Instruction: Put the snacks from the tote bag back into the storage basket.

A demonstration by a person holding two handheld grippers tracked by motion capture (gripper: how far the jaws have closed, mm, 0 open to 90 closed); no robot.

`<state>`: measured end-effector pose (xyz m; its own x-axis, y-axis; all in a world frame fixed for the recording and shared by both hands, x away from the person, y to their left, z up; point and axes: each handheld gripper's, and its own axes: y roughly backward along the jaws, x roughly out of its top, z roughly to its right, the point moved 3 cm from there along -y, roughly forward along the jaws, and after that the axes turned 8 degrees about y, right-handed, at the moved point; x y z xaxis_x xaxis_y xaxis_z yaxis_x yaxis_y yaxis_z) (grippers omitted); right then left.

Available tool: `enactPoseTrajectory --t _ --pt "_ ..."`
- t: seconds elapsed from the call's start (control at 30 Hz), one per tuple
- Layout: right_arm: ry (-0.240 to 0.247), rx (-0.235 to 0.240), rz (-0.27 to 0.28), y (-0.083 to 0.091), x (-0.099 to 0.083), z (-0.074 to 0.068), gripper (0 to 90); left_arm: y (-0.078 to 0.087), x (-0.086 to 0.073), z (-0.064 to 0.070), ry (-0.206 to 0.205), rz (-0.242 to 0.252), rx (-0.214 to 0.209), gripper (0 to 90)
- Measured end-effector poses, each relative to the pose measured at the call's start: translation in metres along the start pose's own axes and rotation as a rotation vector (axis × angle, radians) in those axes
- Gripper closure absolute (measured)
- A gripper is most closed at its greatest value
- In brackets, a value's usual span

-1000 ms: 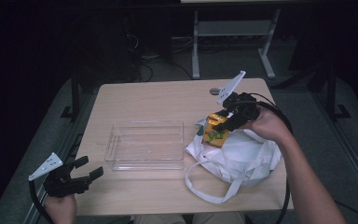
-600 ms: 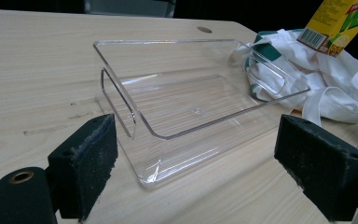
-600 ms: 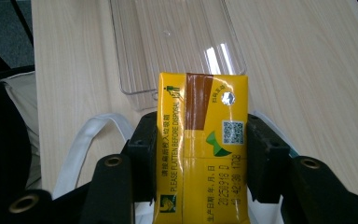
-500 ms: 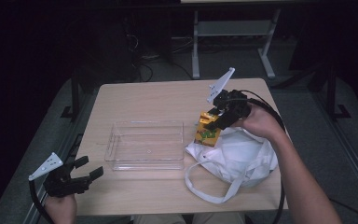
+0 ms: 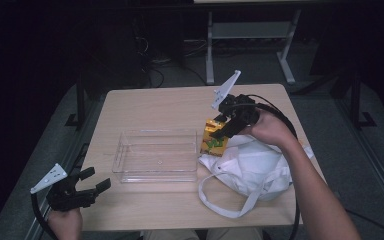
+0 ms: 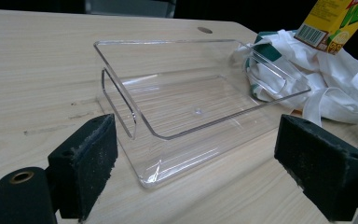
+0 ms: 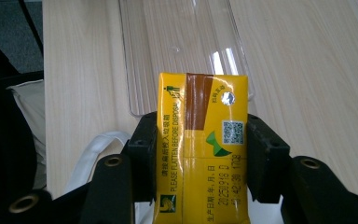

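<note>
We hold the yellow drink carton (image 5: pixel 214 139) in our right claw (image 5: pixel 219 131), its pads pressed on the carton's two narrow sides, as the right gripper view shows (image 7: pixel 201 154). The carton hangs just above the near edge of the white cloth bag (image 5: pixel 252 167), right beside the end wall of the clear plastic tray (image 5: pixel 156 155) on the counter (image 5: pixel 155 105). Our left claw (image 5: pixel 91 185) hovers wide and empty off the counter's near left corner, looking across at the tray (image 6: pixel 191 107). We judge the step in hand to be carrying the carton over the tray wall and setting it inside. To do it well, we should lift clear of the rim before moving across, keep the squeeze steady so the soft carton neither slips nor buckles, lower it flat onto the tray floor, and only then spread the pads. The light tray may slide if bumped.
</note>
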<state>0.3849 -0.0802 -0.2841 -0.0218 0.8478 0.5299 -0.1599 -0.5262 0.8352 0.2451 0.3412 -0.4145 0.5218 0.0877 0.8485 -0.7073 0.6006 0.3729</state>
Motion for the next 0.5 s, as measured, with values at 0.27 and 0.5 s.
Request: enactPoseTrajectory --t 0.27,0.5 --pt "0.012 0.011 -0.004 -0.007 0.009 -0.001 52.4 0.001 0.0 -0.001 -0.004 0.0 0.0 12.6" --pt "0.031 0.016 0.004 -0.011 0.017 -0.002 52.4 0.001 0.0 -0.001 -0.006 -0.001 0.0 12.6"
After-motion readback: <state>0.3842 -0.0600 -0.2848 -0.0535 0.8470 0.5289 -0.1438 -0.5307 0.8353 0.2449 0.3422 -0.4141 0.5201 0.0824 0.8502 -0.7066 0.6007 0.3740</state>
